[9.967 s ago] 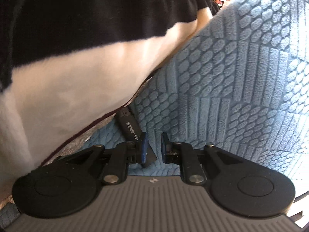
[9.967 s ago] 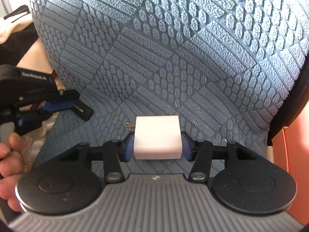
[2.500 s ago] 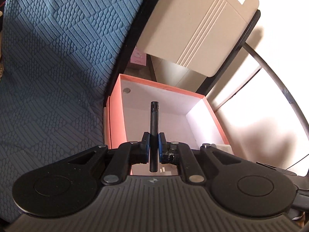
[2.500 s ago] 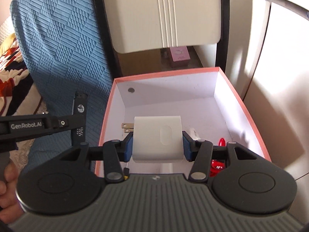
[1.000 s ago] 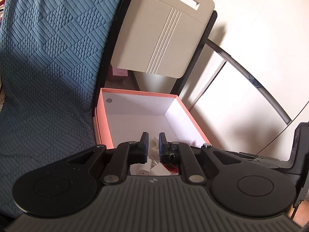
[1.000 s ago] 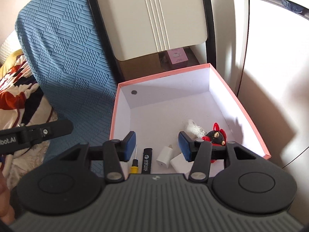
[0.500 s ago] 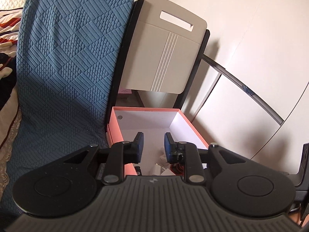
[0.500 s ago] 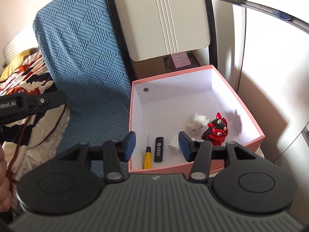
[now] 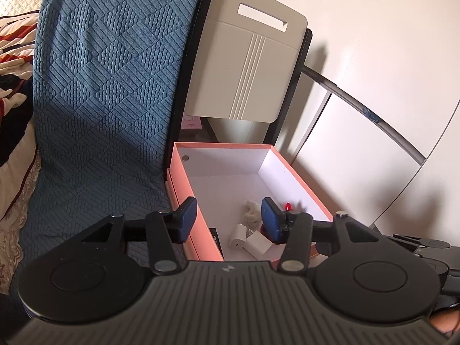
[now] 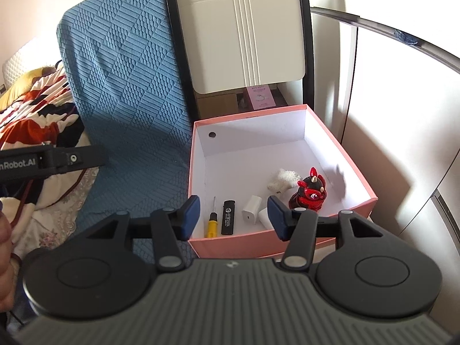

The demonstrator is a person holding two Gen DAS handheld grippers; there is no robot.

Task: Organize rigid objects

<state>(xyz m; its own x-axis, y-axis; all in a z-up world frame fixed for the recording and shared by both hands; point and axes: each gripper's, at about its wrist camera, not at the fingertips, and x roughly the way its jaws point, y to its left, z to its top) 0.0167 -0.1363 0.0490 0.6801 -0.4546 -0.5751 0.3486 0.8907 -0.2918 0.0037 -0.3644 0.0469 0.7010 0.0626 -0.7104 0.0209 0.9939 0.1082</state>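
Observation:
A pink cardboard box point(image 10: 230, 243) with a white inside stands beside the blue cover; it also shows in the left wrist view point(image 9: 184, 198). In it lie a yellow-handled screwdriver point(image 10: 212, 224), a black lighter point(image 10: 228, 217), a small white charger point(image 10: 251, 205), a larger white charger point(image 10: 264, 216), a white fluffy toy point(image 10: 283, 178) and a red-and-black figurine point(image 10: 309, 191). My right gripper point(image 10: 234, 218) is open and empty above the box's near edge. My left gripper point(image 9: 228, 220) is open and empty, also above the near end of the box.
A blue textured cover point(image 10: 129, 95) lies left of the box. A patterned blanket point(image 10: 37, 97) is at far left. A beige panel with a handle slot point(image 10: 244, 34) stands behind the box. White cabinet doors point(image 10: 402, 115) are at the right.
Both grippers let go of their objects into the box: the black lighter from the left, the white charger from the right. Both have drawn back, and the left jaws have opened wider.

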